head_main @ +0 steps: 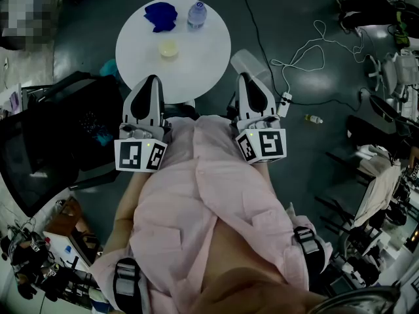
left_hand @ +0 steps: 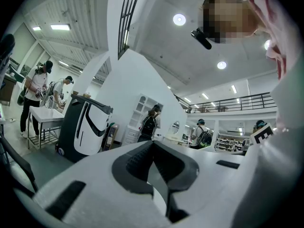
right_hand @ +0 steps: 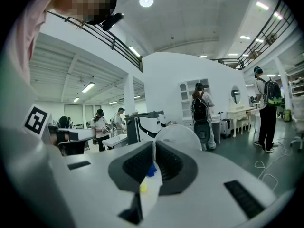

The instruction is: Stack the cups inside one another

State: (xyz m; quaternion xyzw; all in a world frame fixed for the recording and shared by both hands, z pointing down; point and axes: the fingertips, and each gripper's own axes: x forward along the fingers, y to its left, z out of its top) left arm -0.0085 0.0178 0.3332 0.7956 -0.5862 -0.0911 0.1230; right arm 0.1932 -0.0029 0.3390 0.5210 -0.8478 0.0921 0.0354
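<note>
A small pale yellow cup [head_main: 168,48] stands near the middle of the round white table [head_main: 209,64]. A dark blue object [head_main: 160,15] lies at the table's far side; its shape is hard to make out. My left gripper [head_main: 152,79] and right gripper [head_main: 244,76] are held level in front of the person's pink shirt, at the table's near edge and short of both objects. Both are shut with nothing between the jaws. In the right gripper view a sliver of the blue object [right_hand: 151,170] and of the yellow cup [right_hand: 143,188] shows below the closed gripper [right_hand: 153,145]. The left gripper [left_hand: 152,144] faces the room.
A clear water bottle [head_main: 197,14] stands beside the blue object. A white round chair back [head_main: 249,63] sits at the table's right edge. Black equipment [head_main: 85,129] is on the left, and cables [head_main: 308,57] and a small bottle [head_main: 314,118] lie on the floor to the right. People stand farther off in the room.
</note>
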